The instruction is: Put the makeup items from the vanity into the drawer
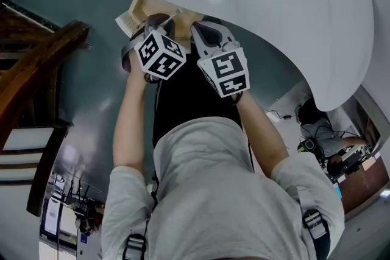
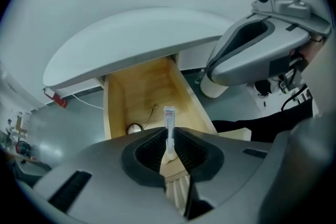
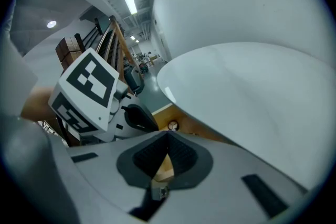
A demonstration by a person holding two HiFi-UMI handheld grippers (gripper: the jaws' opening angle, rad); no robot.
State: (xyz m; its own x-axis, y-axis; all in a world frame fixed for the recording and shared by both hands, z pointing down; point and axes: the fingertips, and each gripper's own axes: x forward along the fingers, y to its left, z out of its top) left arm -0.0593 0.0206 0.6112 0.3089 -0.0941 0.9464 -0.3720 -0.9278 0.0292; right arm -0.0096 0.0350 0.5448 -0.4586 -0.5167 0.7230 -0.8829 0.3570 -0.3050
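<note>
Shirt (head view): a grey shirt [image 1: 219, 192] fills the lower frame, and both arms reach toward the open drawer [image 1: 135, 14] under the white counter [image 1: 274, 9].
Hand-held grippers (head view): the left hand-held gripper [image 1: 157, 22] is over the drawer, with the right hand-held gripper [image 1: 201, 27] just beside it.
Left gripper view: the jaws stand narrow, clamped on a slim tube [image 2: 169, 117] whose free end points into the drawer.
Drawer contents: a small round item [image 2: 135, 128] and a thin cord [image 2: 150, 114] lie on the drawer floor.
Right gripper view: the jaws are together with nothing between them.
Done, as judged: the drawer is open and the round item is stowed.
Left, as judged: the tube is not yet released. No other items show on the part of the counter in view.
</note>
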